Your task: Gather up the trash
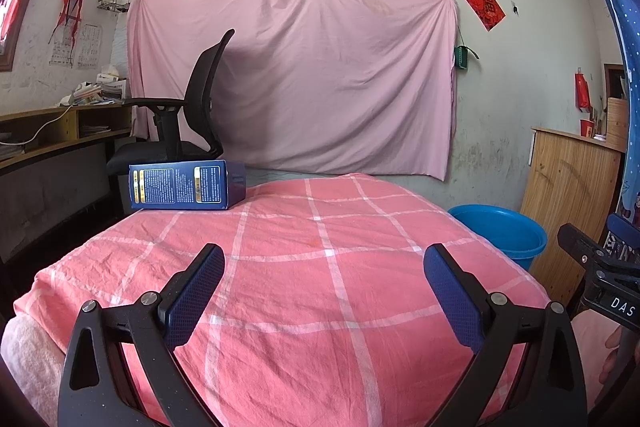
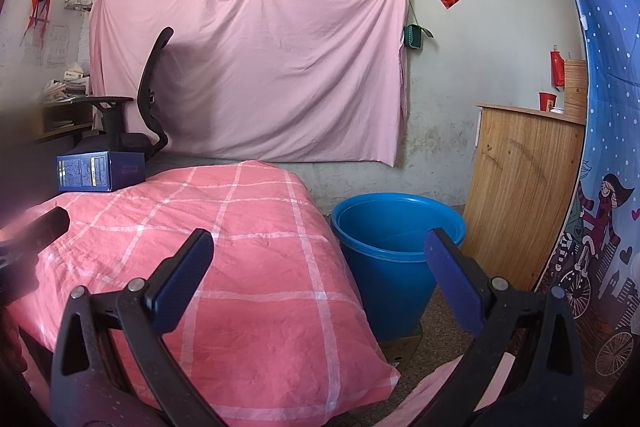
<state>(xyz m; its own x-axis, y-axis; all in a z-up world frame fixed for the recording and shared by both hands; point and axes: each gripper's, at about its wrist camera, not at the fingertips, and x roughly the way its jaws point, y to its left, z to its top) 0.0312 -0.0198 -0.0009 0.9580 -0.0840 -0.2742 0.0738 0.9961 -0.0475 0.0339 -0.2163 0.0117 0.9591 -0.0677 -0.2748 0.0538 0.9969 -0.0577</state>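
Box [image 1: 187,184], dark blue, lies on its side at the far left corner of the pink checked bedspread [image 1: 320,267]; the left gripper [image 1: 324,291] hovers spread wide and empty. Right wrist view: the right gripper [image 2: 319,281] gapes empty, blue bucket [image 2: 396,251] beside the bed's right edge.

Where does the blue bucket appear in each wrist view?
Left wrist: blue bucket at right, partly behind the pink checked cover's edge.
Right wrist: bucket centre-right, on the floor beside the cover.
Shared landmark: dark blue box at the cover's far left corner.
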